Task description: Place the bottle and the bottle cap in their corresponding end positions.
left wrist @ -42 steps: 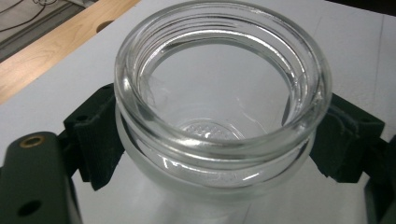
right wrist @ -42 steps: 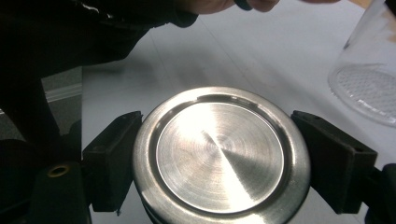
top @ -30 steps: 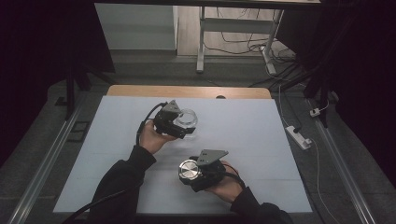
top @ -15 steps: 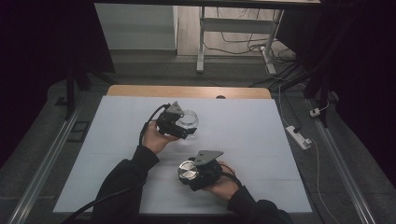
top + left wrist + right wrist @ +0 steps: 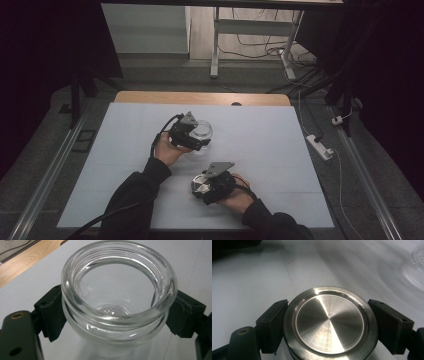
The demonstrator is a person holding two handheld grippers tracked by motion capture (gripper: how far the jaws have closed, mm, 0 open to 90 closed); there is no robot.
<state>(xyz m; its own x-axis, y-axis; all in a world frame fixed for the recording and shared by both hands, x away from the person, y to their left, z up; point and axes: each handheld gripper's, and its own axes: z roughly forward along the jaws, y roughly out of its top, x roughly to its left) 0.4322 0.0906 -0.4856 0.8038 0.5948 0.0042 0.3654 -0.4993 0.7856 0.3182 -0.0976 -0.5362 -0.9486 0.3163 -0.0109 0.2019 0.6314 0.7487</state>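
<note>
Two items are counted on the white table (image 5: pixel 280 150): one glass jar (image 5: pixel 117 305), lidless, clamped below its rim by the left gripper (image 5: pixel 196 137) near the centre; one steel lid (image 5: pixel 329 320), clamped edgewise by the right gripper (image 5: pixel 202 187) near the front edge.

Dim room, dark surround, glare on metal lid (image 5: pixel 329 321), blurred far corner

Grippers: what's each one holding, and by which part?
Left gripper clamps the open glass jar by its neck, just below the rim. Right gripper clamps the metal lid by opposite sides of its edge.
</note>
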